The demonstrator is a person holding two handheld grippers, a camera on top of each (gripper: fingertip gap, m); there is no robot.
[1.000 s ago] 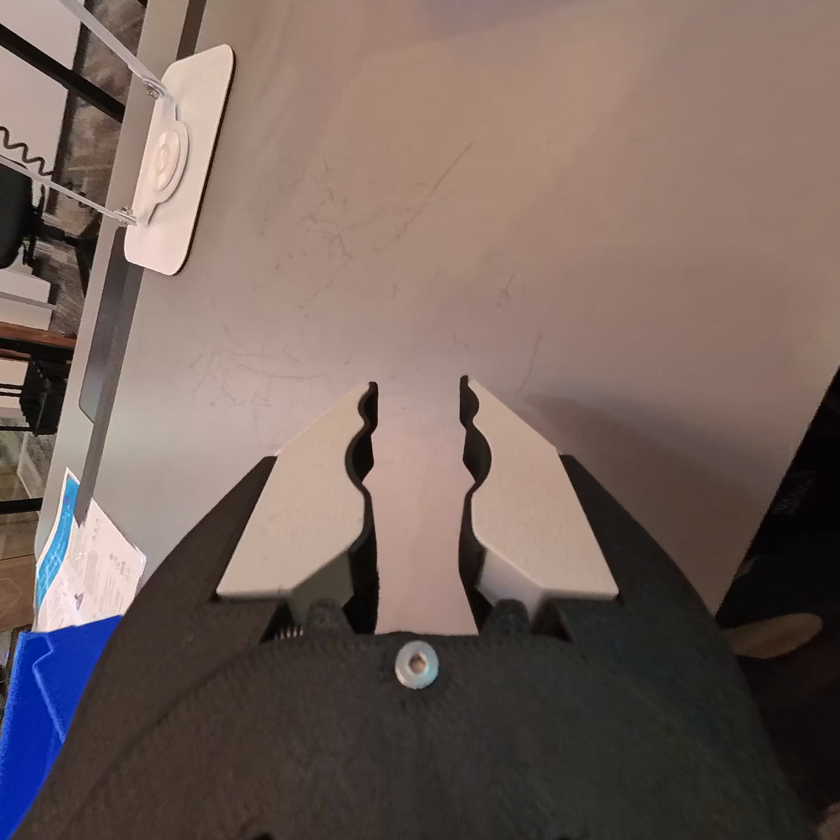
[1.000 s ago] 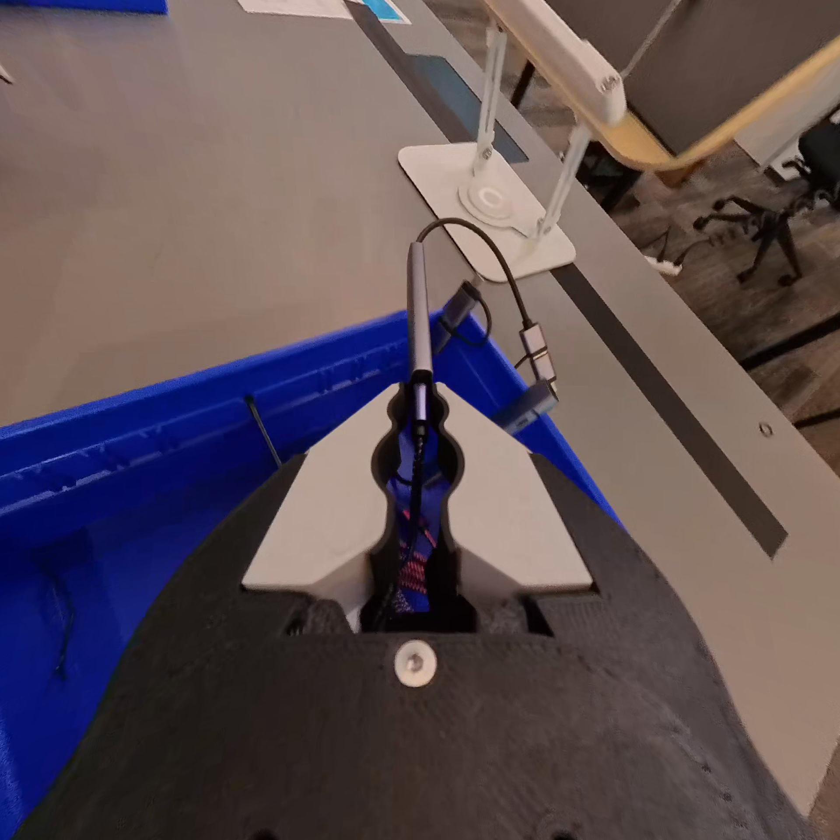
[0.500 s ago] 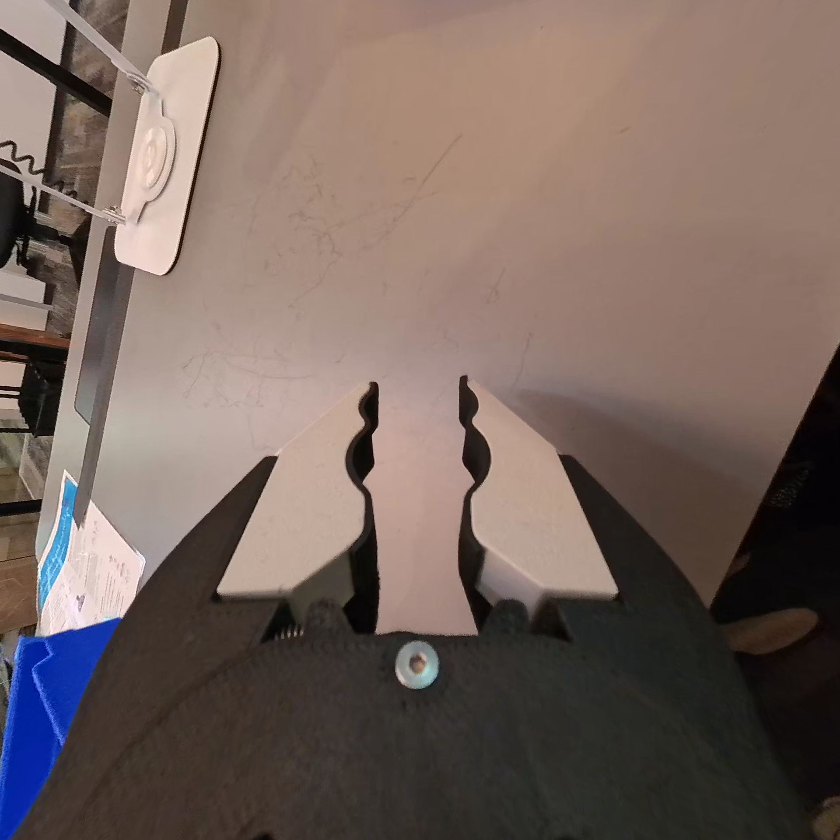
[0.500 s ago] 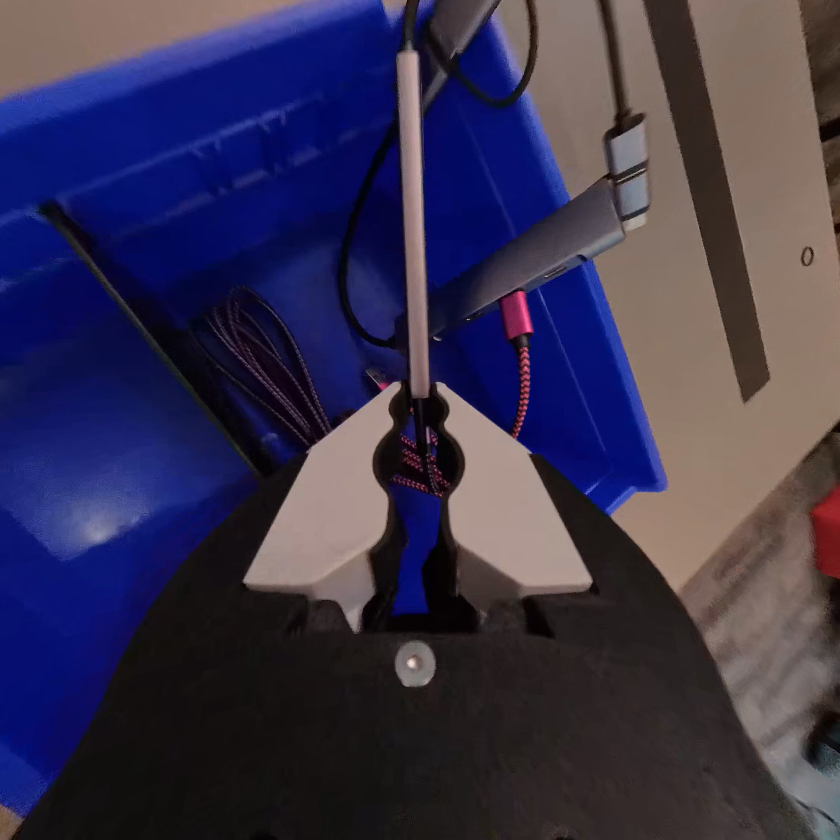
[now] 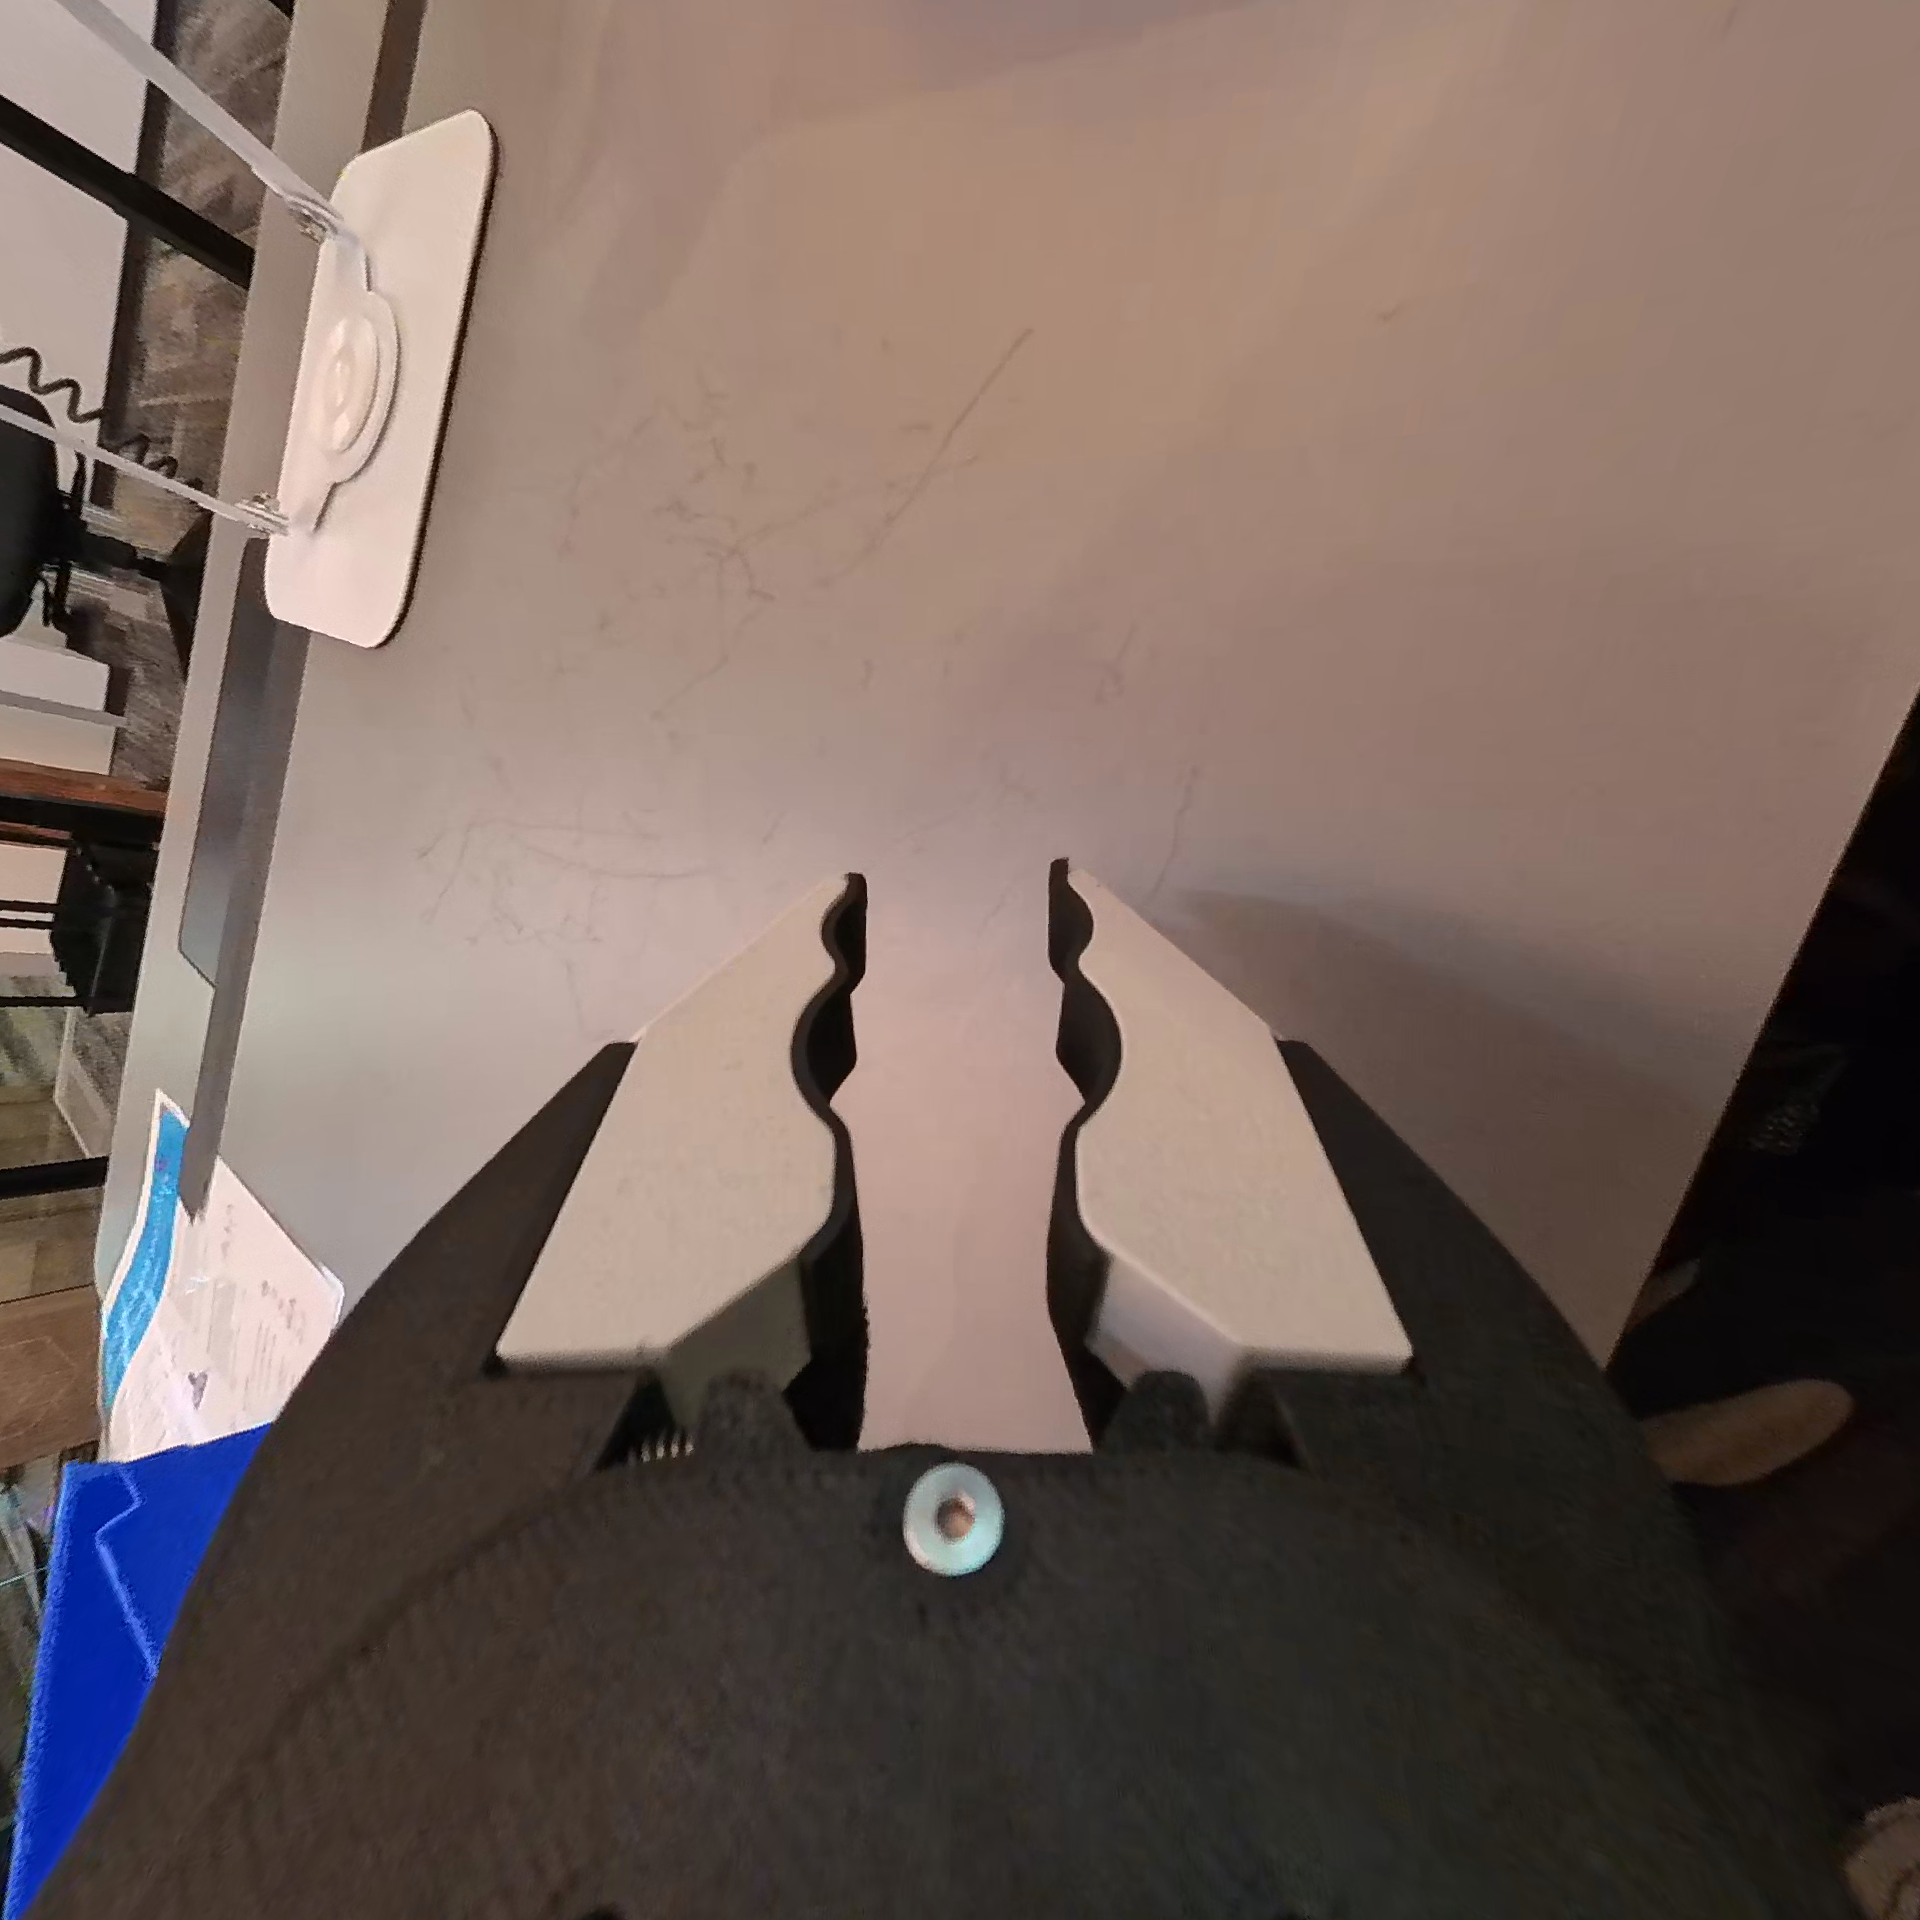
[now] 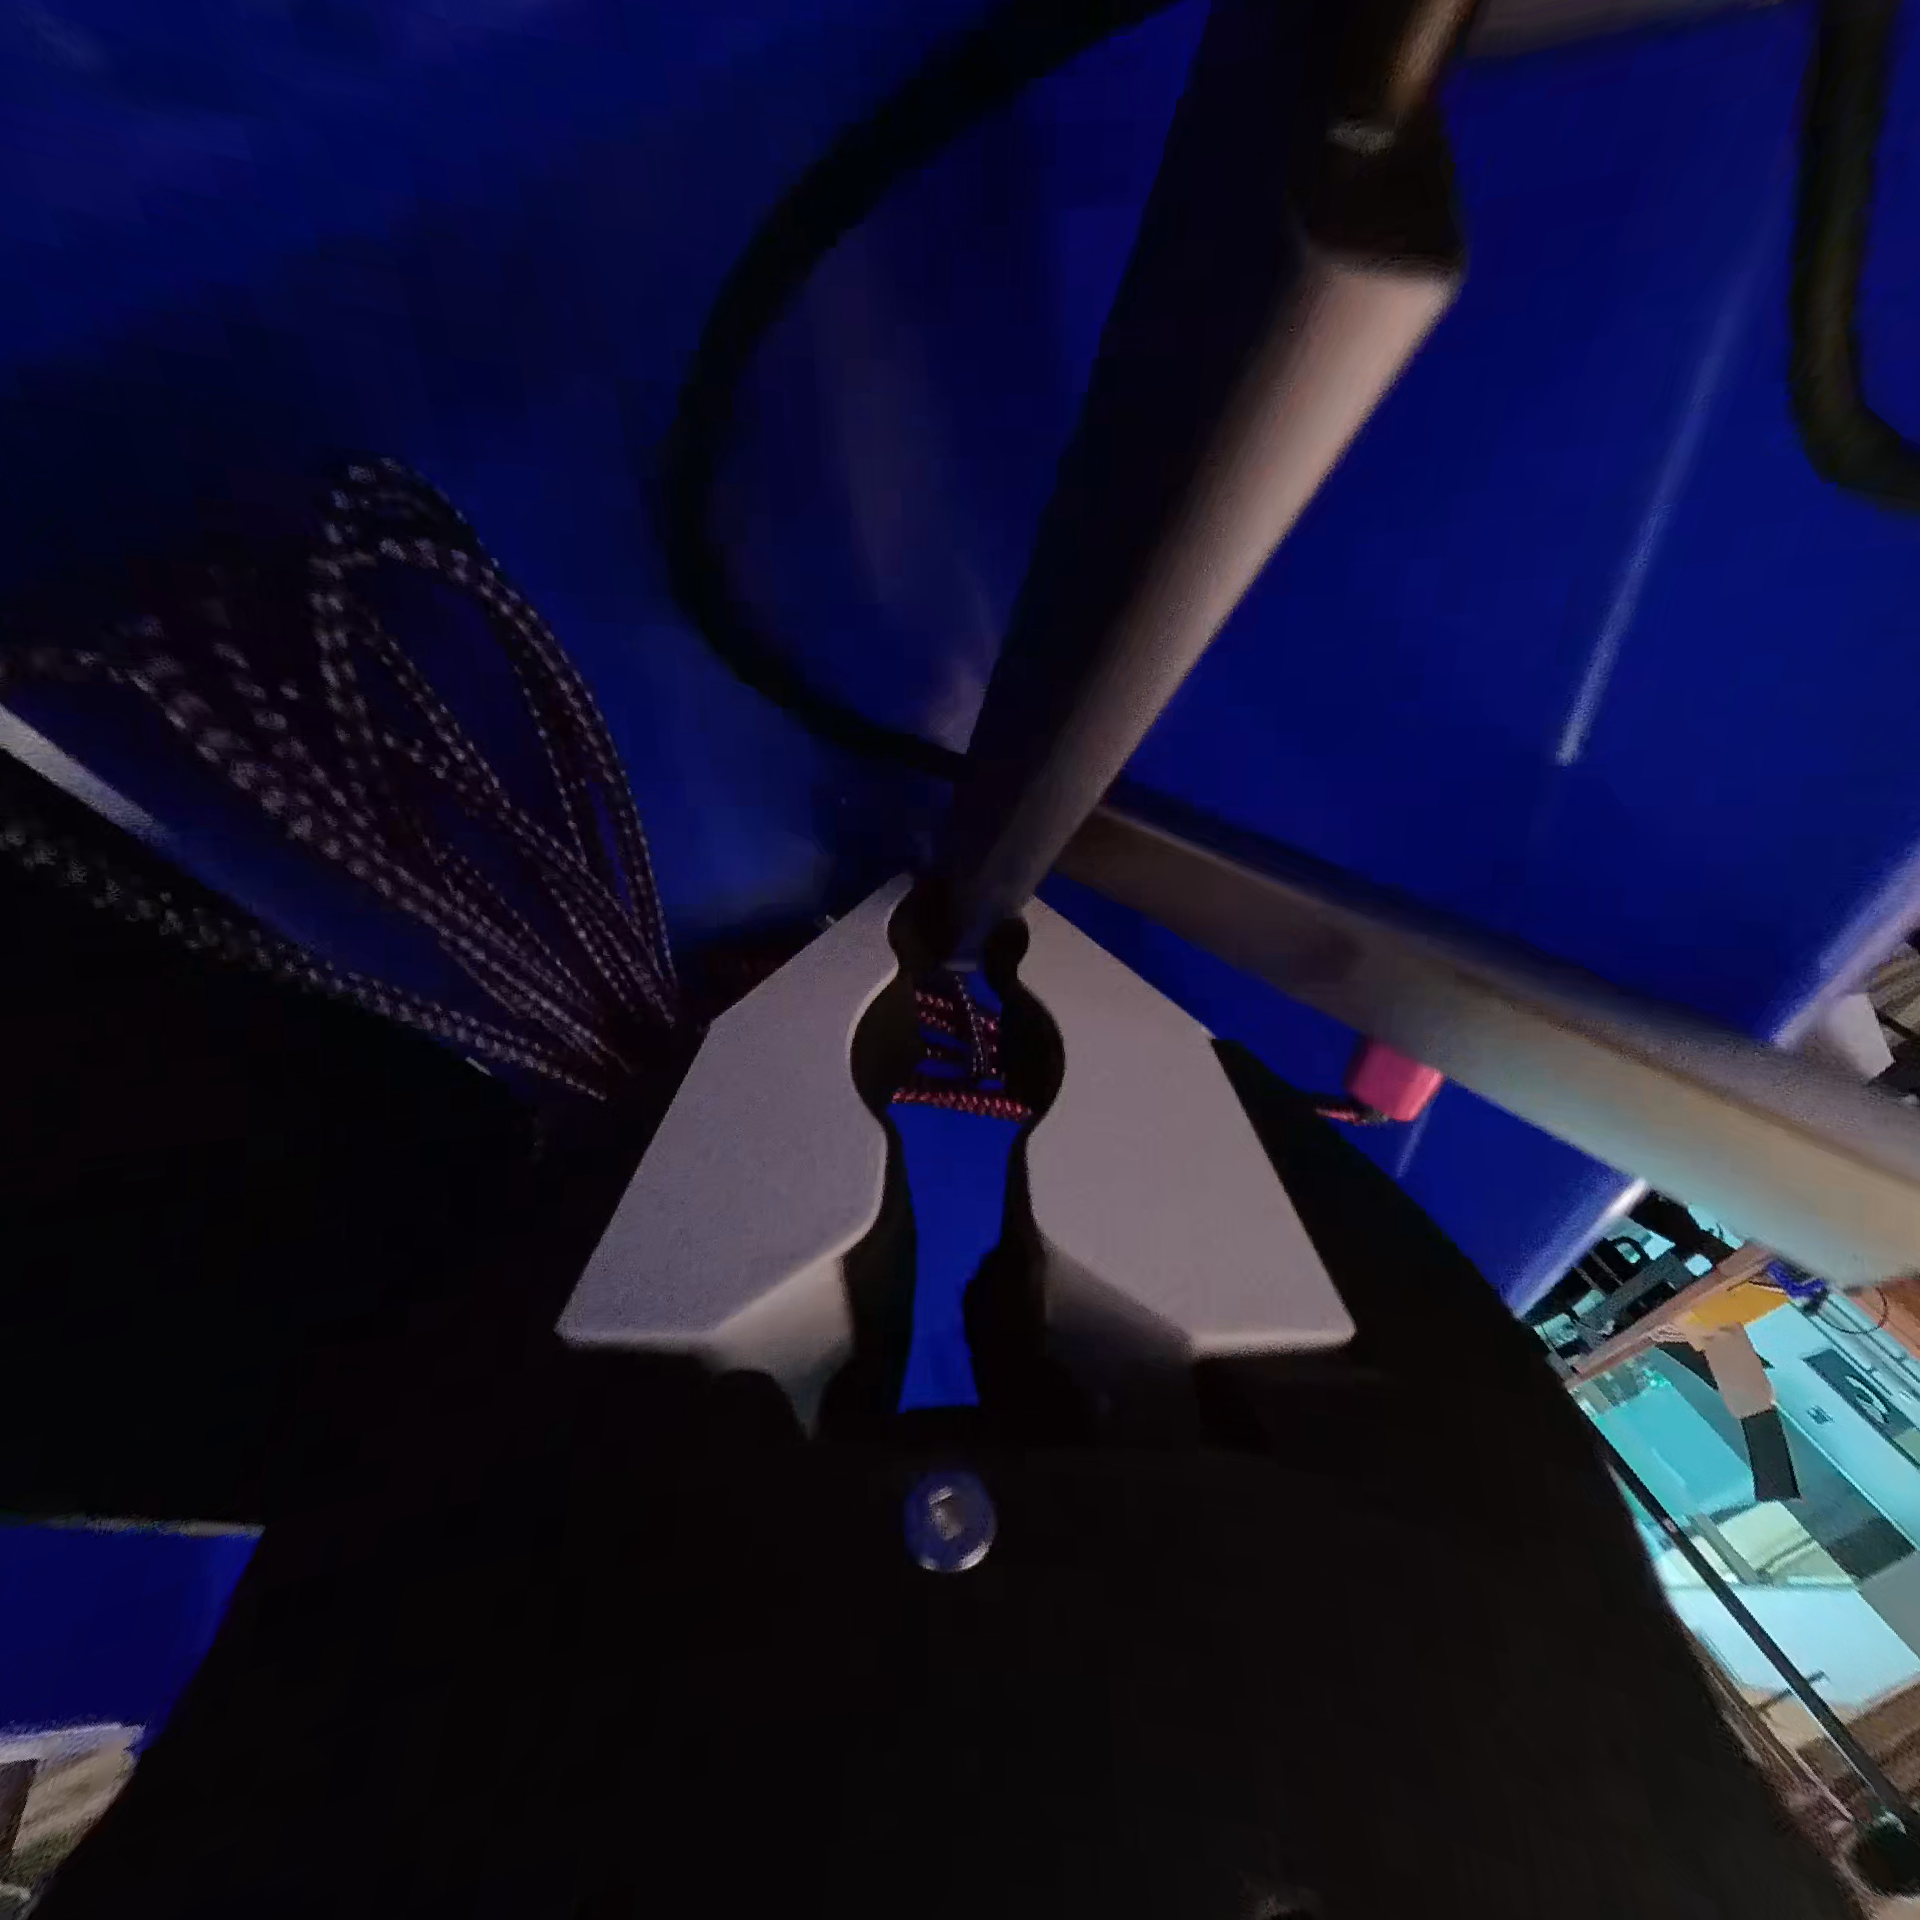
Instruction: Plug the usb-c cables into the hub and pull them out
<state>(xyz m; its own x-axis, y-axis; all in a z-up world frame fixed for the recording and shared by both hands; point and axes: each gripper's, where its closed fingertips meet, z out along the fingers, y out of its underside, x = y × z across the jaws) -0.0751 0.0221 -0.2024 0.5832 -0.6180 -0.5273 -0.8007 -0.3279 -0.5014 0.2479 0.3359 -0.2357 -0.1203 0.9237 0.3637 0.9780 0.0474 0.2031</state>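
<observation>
Left wrist view: evenly lit, warm pinkish cast over the table (image 5: 1143, 468), sharp focus; soft shadow is thrown lower right of the frame, straight edges bowed by wide-angle distortion at the left side. Right wrist view: dim and underexposed, the blue bin (image 6: 1558, 520) smeared by motion blur, a thin glare streak seen upper right, lower frame crushed to black, lower right corner overexposed

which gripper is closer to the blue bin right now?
Right. The right gripper is down inside the blue bin, shut on a grey hub. The left gripper hangs open over the table, bin off at its side.
</observation>
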